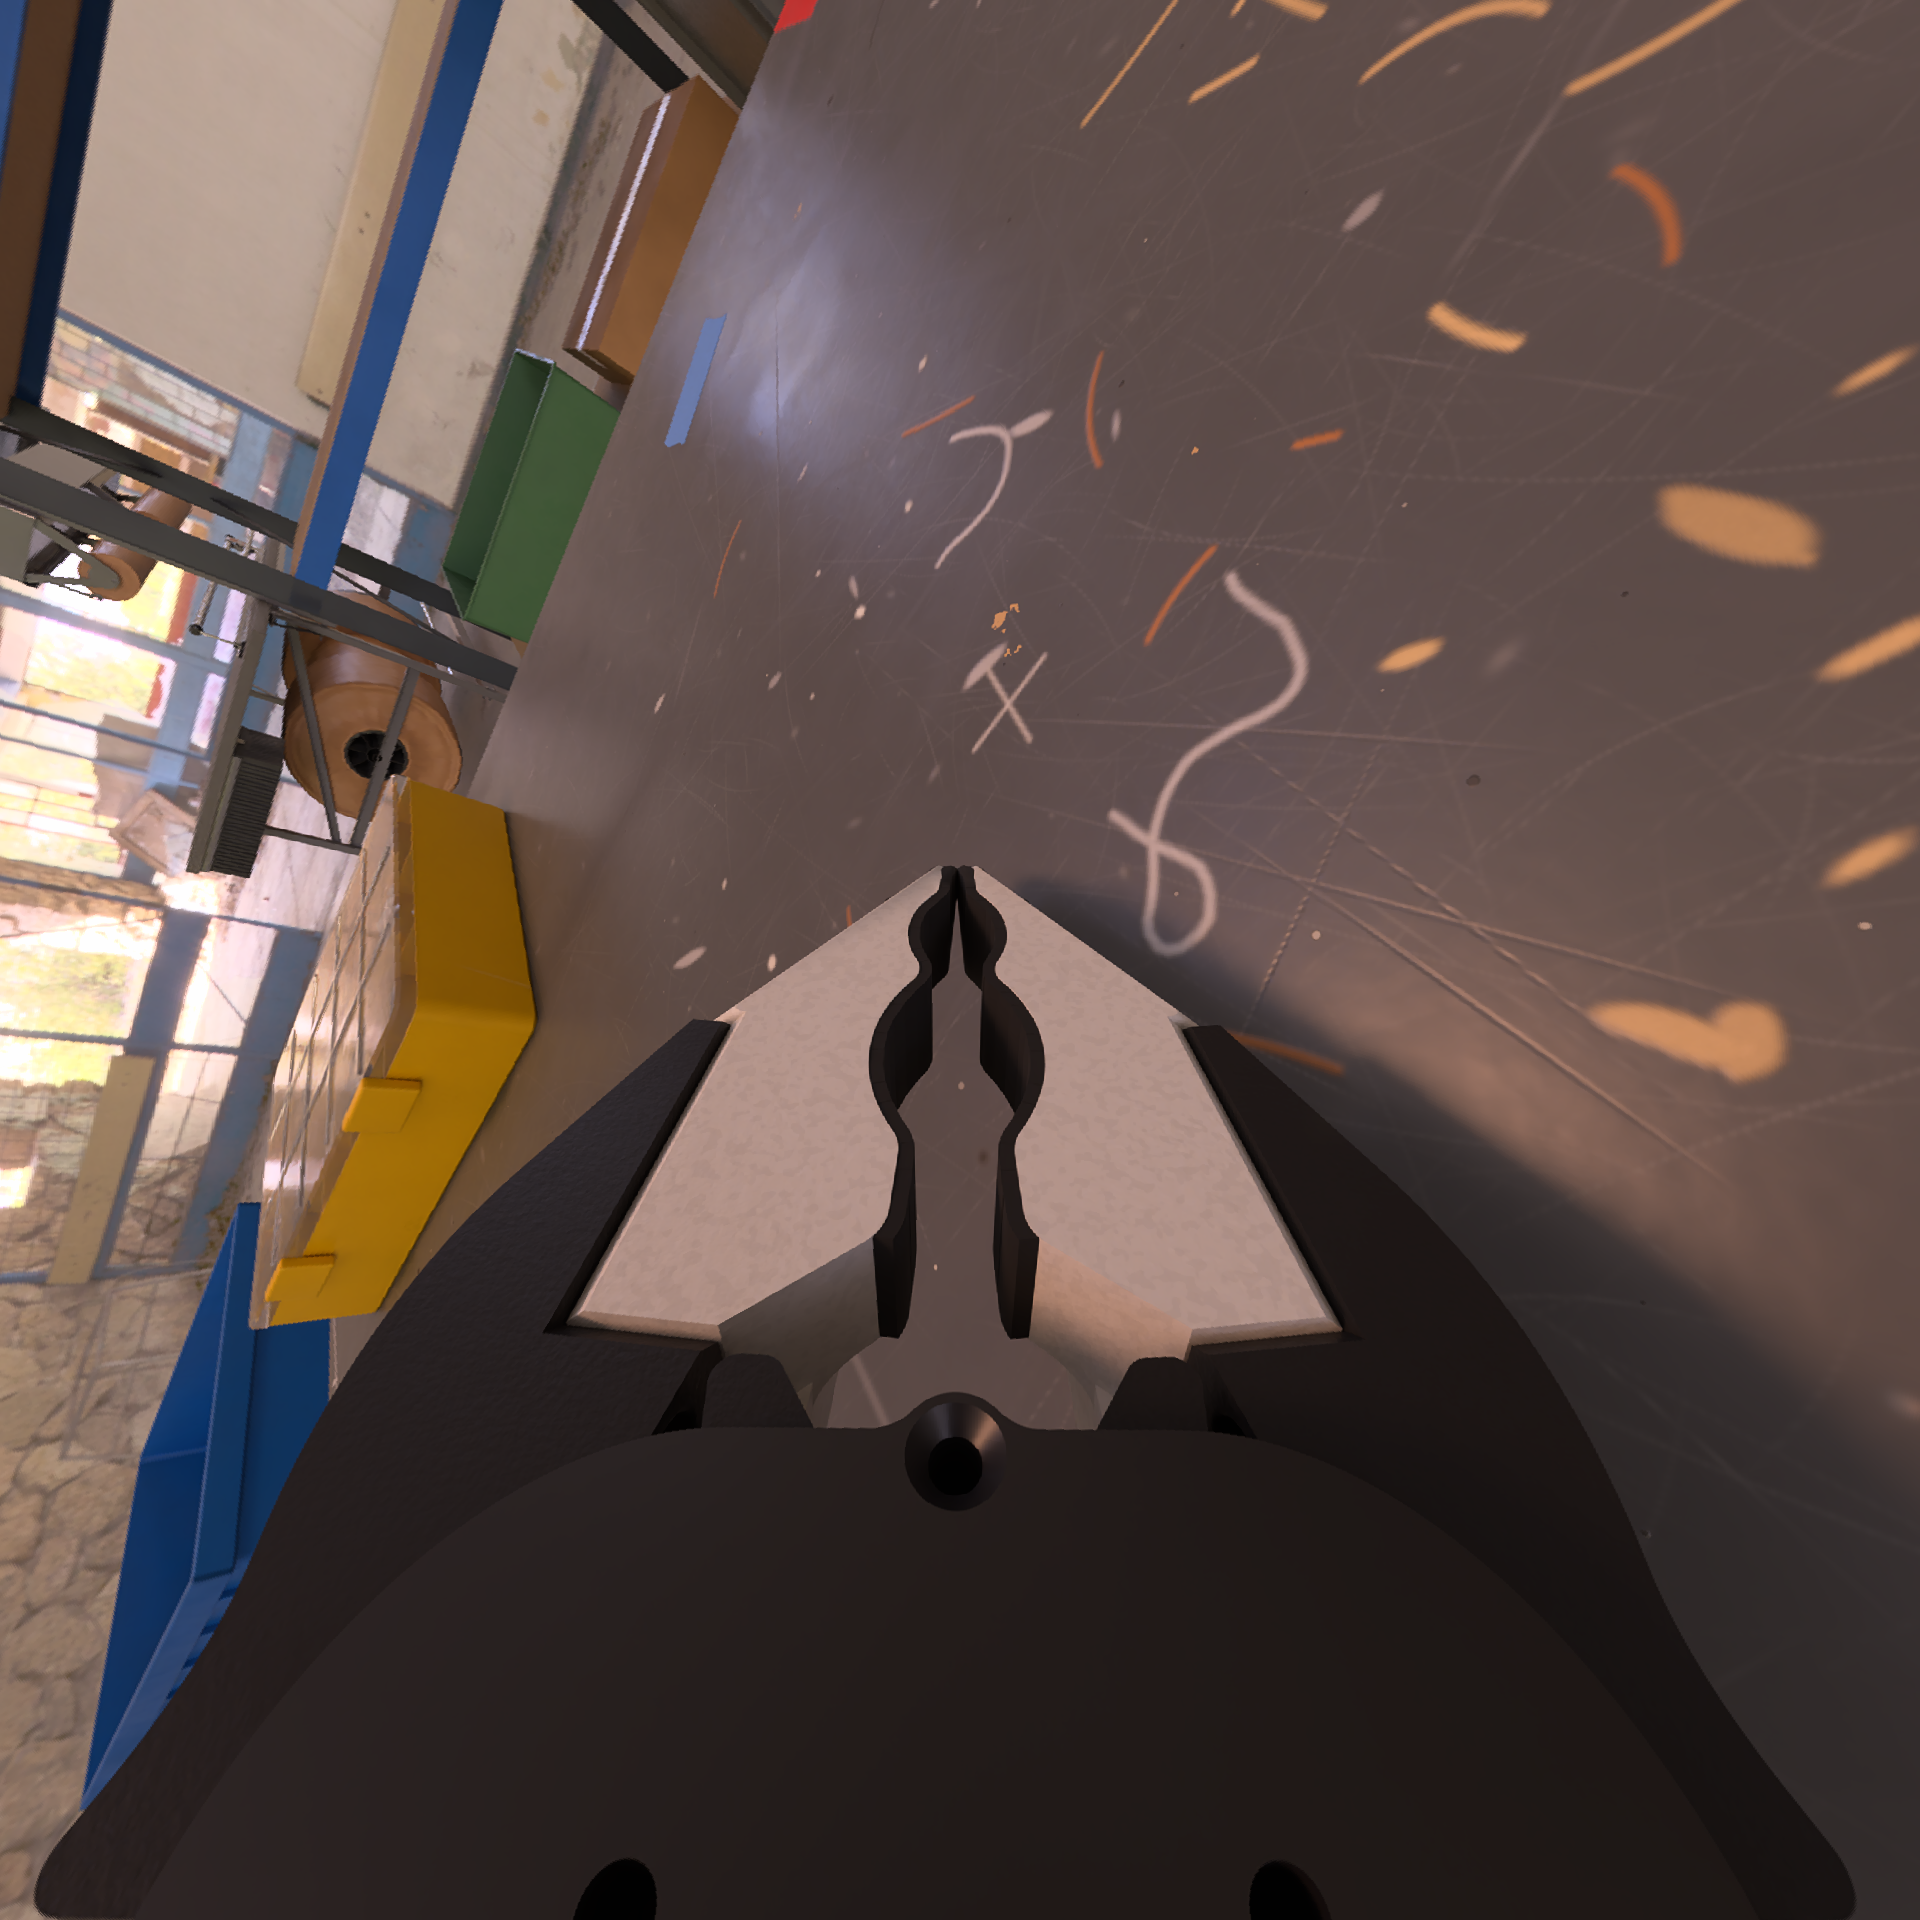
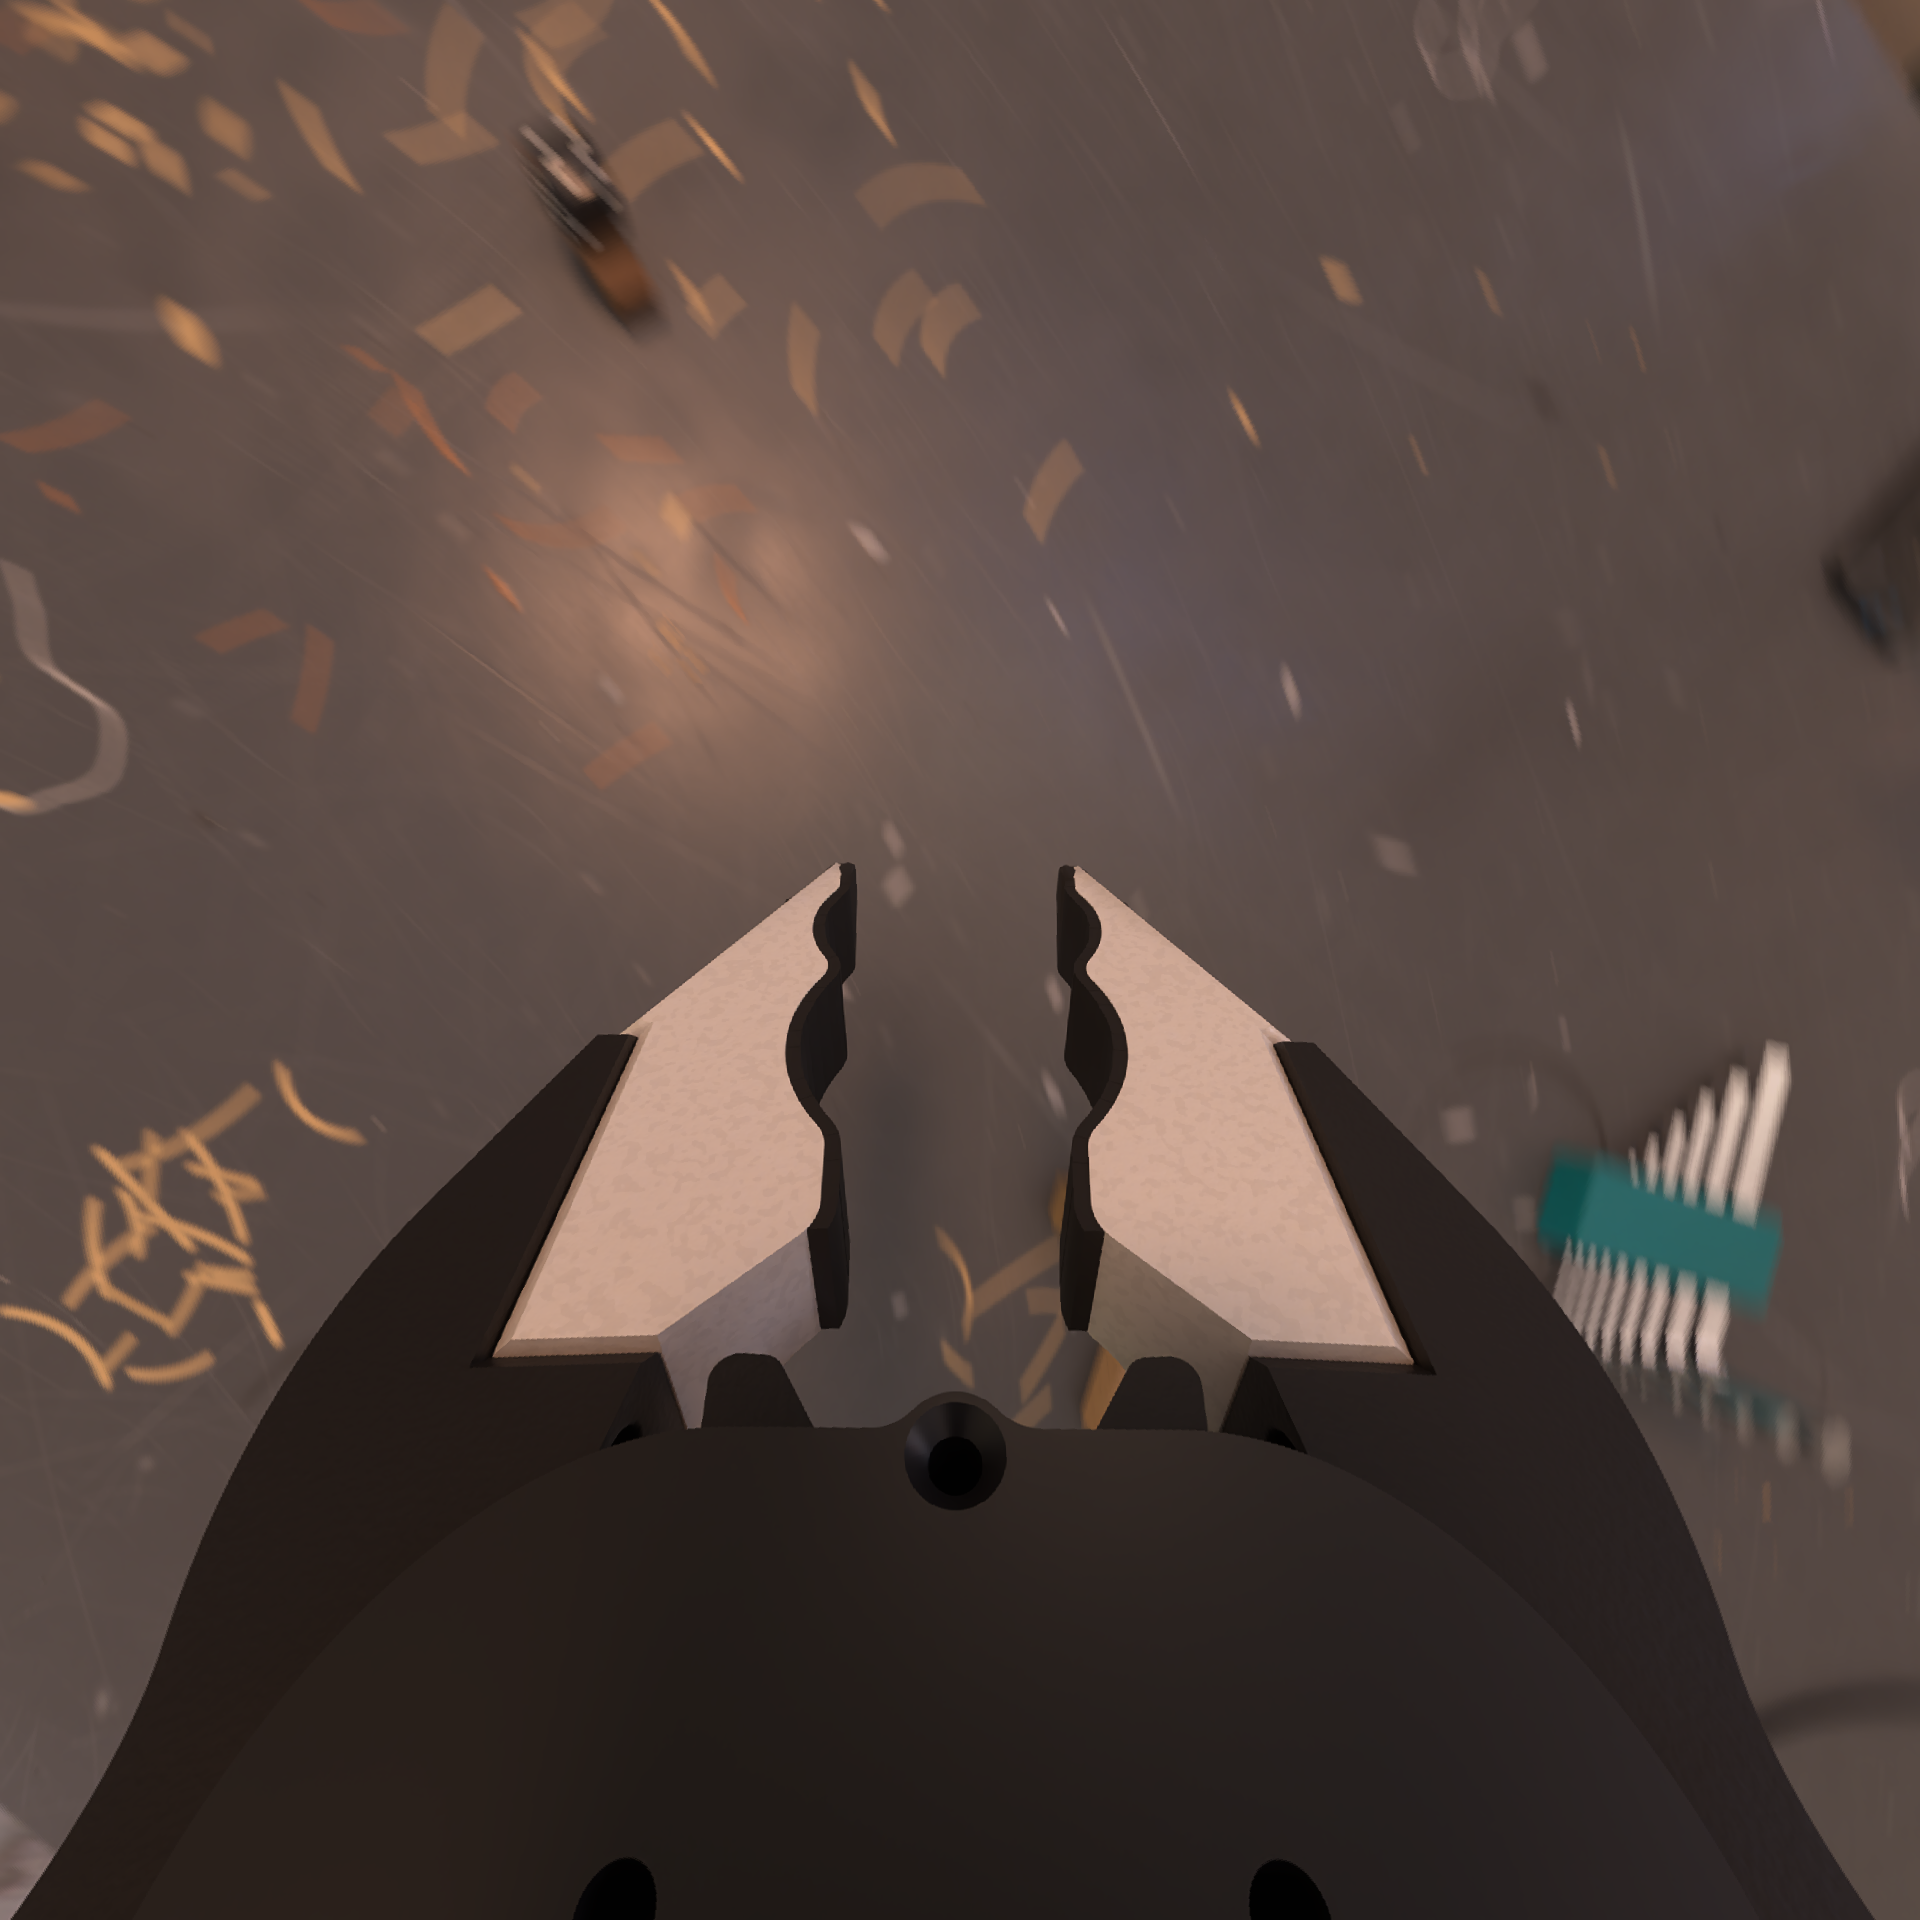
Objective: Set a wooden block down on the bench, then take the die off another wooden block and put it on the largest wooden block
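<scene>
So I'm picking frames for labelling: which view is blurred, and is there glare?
Right wrist view: bench and teal comb-like part are smeared by motion blur. Left wrist view: sharp, with a pale sheen on the bench near the green bin.

Surface (image 1: 1351, 727): dark grey, semi-glossy sheen, finely scratched, flecked with tan and orange shavings.
Left tool (image 1: 956, 883): matt black textured shell; pale, speckled finger (image 1: 790, 1143) faces.
Right tool (image 2: 956, 883): same finish.
Yellow tray (image 1: 457, 997): smooth plastic look.
Green bin (image 1: 530, 499): smooth, matt.
Teal comb-like part (image 2: 1662, 1236): blurred, white prongs.
</scene>
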